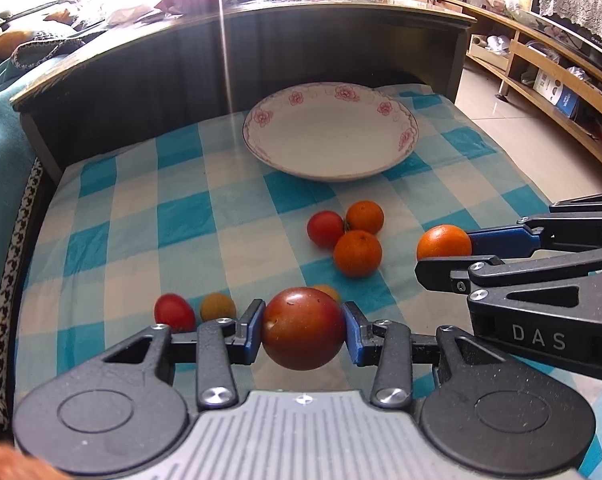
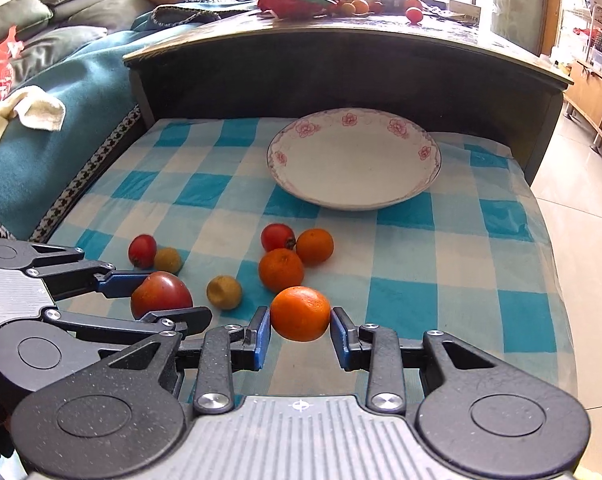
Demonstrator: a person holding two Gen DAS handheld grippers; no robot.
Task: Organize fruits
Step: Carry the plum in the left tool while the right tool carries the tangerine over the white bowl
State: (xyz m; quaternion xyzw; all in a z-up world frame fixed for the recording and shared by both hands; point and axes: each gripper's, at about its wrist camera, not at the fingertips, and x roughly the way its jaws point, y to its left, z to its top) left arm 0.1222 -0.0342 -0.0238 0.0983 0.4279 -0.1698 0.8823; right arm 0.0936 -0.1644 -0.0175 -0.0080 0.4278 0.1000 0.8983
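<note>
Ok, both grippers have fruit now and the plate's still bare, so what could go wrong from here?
1. The left gripper pinches the large tomato only at its sides; it is round and smooth, so it might slip or bruise.
2. The right gripper with its orange sits close beside the left; heading to the plate together, they could collide.
3. Loose fruit, such as the nearest orange on the cloth, lies between the grippers and the plate; a low pass might knock it rolling.

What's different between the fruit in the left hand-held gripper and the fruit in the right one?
The left hand-held gripper holds a tomato, dark red and smooth; the right hand-held gripper holds a mandarin, bright orange with dimpled peel. The tomato looks the larger of the two, and it spreads its jaws wider than the mandarin does. Both are round, pinched between blue pads above the checked cloth.
</note>
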